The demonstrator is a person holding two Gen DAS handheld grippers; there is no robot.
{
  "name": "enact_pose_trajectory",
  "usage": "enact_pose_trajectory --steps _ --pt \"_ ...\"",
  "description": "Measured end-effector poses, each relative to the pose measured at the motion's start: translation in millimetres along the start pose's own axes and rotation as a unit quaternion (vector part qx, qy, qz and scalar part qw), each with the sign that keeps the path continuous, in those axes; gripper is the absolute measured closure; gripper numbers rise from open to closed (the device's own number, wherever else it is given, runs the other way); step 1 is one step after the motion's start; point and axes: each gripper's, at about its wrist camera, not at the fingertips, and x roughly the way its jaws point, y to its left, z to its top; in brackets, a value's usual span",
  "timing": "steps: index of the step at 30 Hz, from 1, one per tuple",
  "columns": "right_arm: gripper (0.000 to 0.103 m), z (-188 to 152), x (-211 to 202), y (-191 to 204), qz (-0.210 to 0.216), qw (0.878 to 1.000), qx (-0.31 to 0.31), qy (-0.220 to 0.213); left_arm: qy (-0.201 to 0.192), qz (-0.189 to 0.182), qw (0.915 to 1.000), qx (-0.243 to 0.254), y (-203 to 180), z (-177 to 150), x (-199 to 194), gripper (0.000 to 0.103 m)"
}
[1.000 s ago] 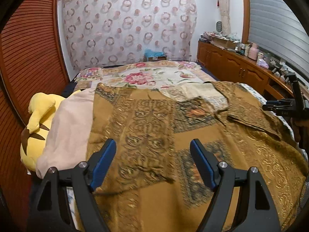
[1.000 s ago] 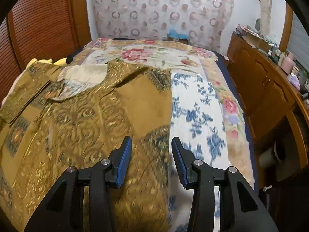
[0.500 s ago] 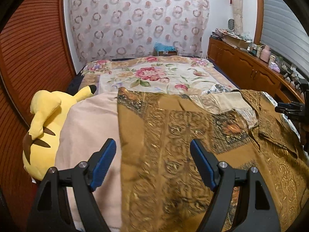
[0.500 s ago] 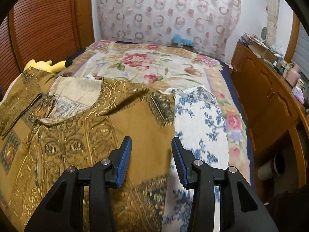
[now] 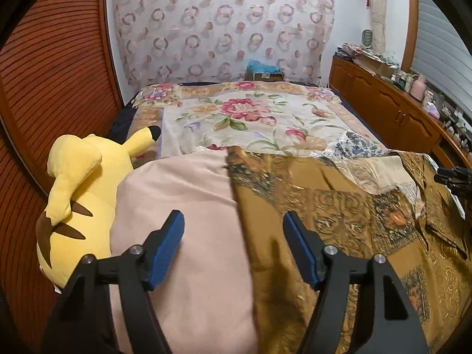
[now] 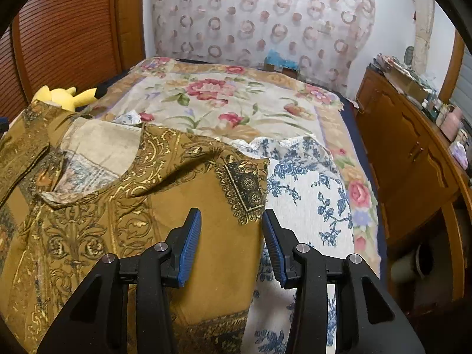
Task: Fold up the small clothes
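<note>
A brown shirt with gold and black ornament (image 5: 339, 212) lies spread flat on the bed, neckline toward the far end. My left gripper (image 5: 233, 221) hovers over the shirt's left edge, where it meets a pink cloth (image 5: 183, 194). Its jaws are closing, and the edge lies below the gap, not pinched. My right gripper (image 6: 230, 215) is open above the shirt (image 6: 118, 206) at its right sleeve, near the black and gold cuff patch. Nothing is pressed between its blue pads.
A yellow plush toy (image 5: 79, 183) lies at the bed's left side against the wooden wall. A blue-flowered white cloth (image 6: 306, 194) lies under the shirt's right side, on the rose-patterned bedspread (image 5: 250, 118). A cluttered wooden dresser (image 6: 413, 162) runs along the right.
My left gripper has slid left across the shirt to its left edge, and its jaws have narrowed a little. My right gripper has moved up toward the right sleeve.
</note>
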Motion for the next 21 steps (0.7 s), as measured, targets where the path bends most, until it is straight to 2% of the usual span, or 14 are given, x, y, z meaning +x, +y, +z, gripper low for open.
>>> enact_pose_trajectory --steps 10,15,21 --pt "0.060 2.0 14.0 -20.0 0.003 1.000 0.026 0.012 0.027 -0.006 0.9995 -0.011 16.6 7.1 23.1 0.035" --pt "0.060 2.2 14.4 -24.9 0.013 0.999 0.031 0.015 0.034 -0.027 0.9990 -0.011 12.9 12.3 29.2 0.035" --pt "0.060 3.2 15.6 -31.4 0.032 0.998 0.047 0.016 0.036 -0.052 0.9980 0.001 -0.3 25.6 37.4 0.048"
